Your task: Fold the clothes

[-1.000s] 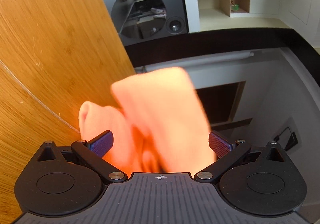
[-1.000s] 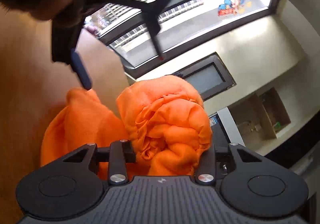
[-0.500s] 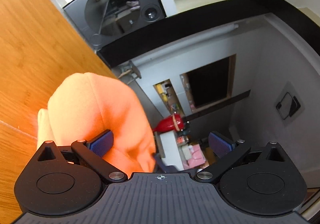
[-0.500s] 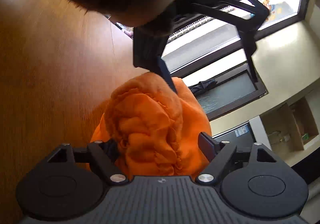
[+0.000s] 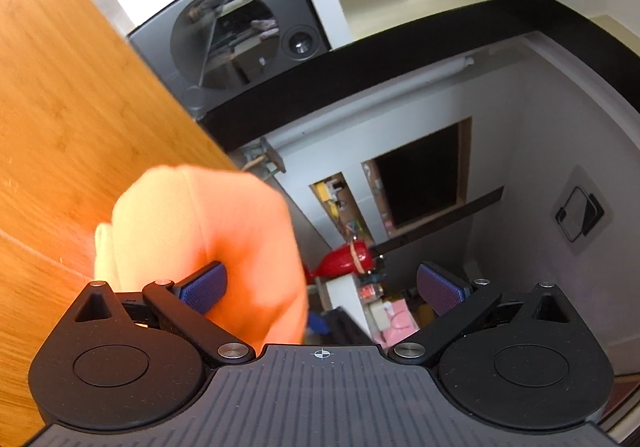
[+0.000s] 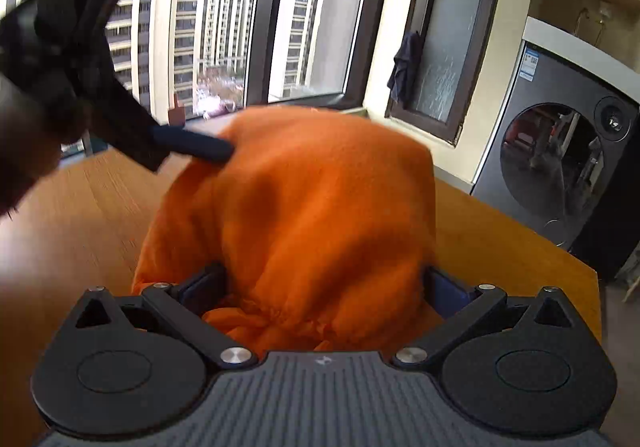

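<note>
Bunching up between the spread fingers of the right gripper (image 6: 322, 287), the orange garment (image 6: 304, 207) fills the near middle of the right wrist view in a loose mound. Its jaws are open, with cloth between them and nothing pinched. The left gripper (image 5: 320, 285) is open too: its left finger (image 5: 202, 287) lies against the garment (image 5: 204, 243), and its right finger stands clear in the air. In the right wrist view that same left gripper (image 6: 208, 63) pokes one finger at the far left top of the mound. Beneath lies the wooden table (image 6: 500, 247), and far to the right stands the washing machine (image 6: 560, 151).

Since neither tool holds the cloth, it is likely to slump into a crumpled heap. Part of it appears to sit close to the table's edge in the left wrist view, so a careless push could send it off the table.
</note>
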